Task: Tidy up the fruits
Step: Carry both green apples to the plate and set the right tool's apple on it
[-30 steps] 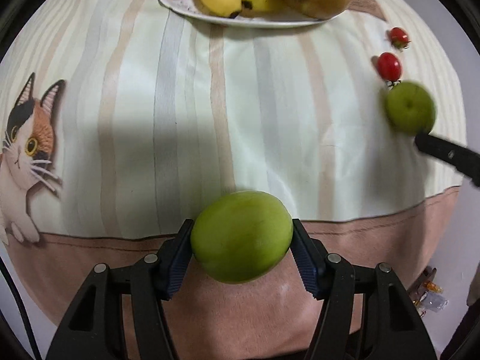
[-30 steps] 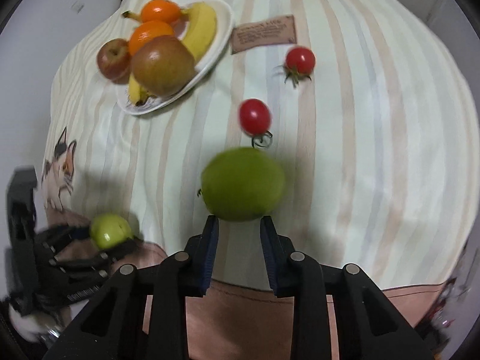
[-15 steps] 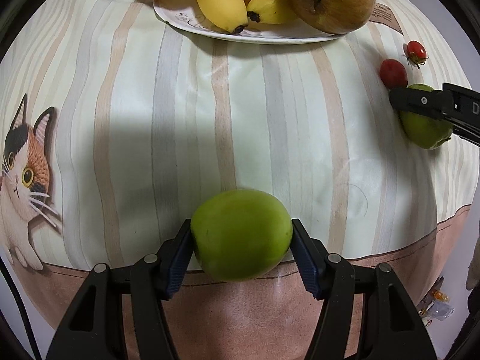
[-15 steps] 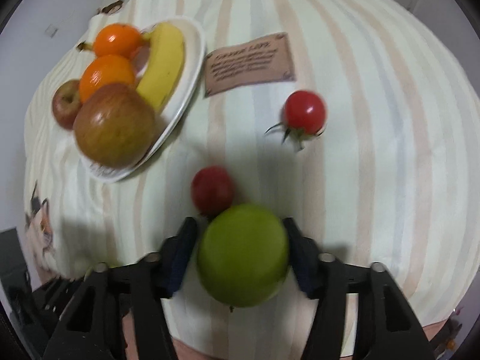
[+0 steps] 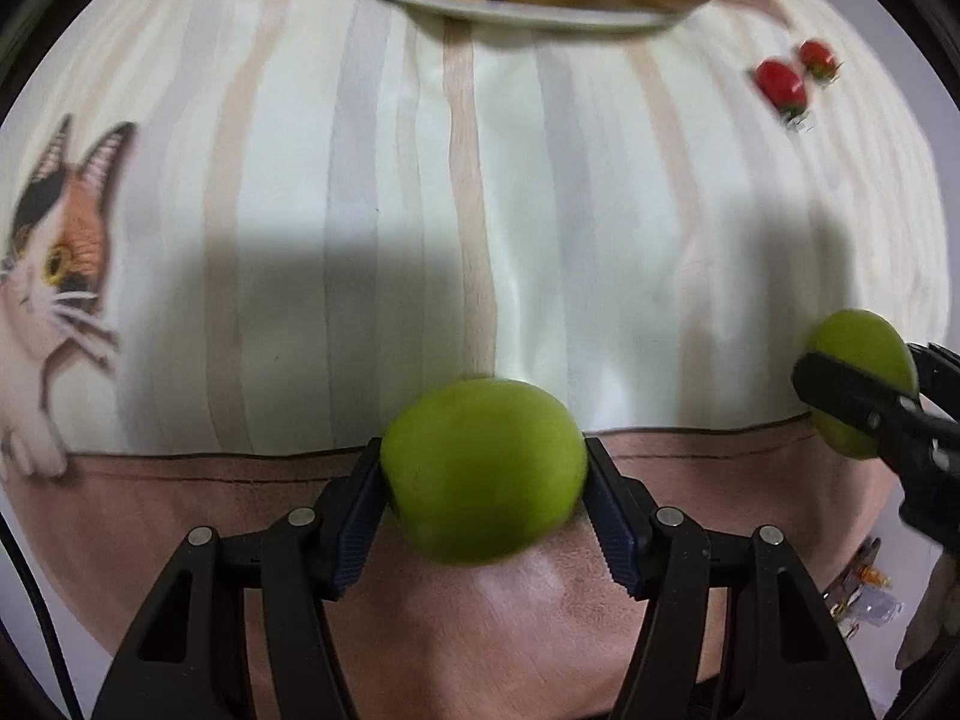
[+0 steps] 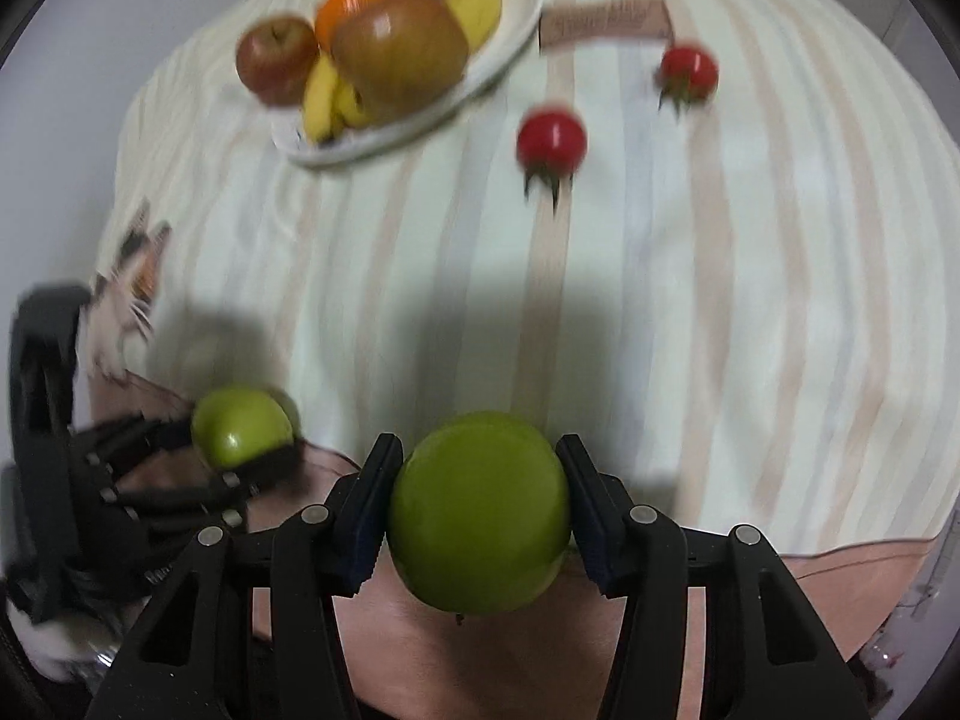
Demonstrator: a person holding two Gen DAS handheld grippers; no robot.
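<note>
My left gripper (image 5: 483, 492) is shut on a green apple (image 5: 483, 471), held above the table's near edge. My right gripper (image 6: 477, 510) is shut on a second green apple (image 6: 477, 510), also lifted near the front edge. Each gripper shows in the other's view: the right one with its apple (image 5: 858, 378) at the far right, the left one with its apple (image 6: 240, 423) at the lower left. A white plate (image 6: 504, 54) at the back holds bananas, oranges, a red apple and a brown pear. Two cherry tomatoes (image 6: 552, 141) (image 6: 689, 71) lie on the cloth.
The table carries a striped cream cloth (image 5: 540, 210) with a brown border and a cat print (image 5: 54, 252) at the left. A brown label patch (image 6: 606, 18) lies beside the plate. The plate's rim also shows at the top of the left wrist view (image 5: 480, 9).
My right gripper closed on the green apple and lifted it back toward the table's front edge. My left gripper drew back a little with its apple still held.
</note>
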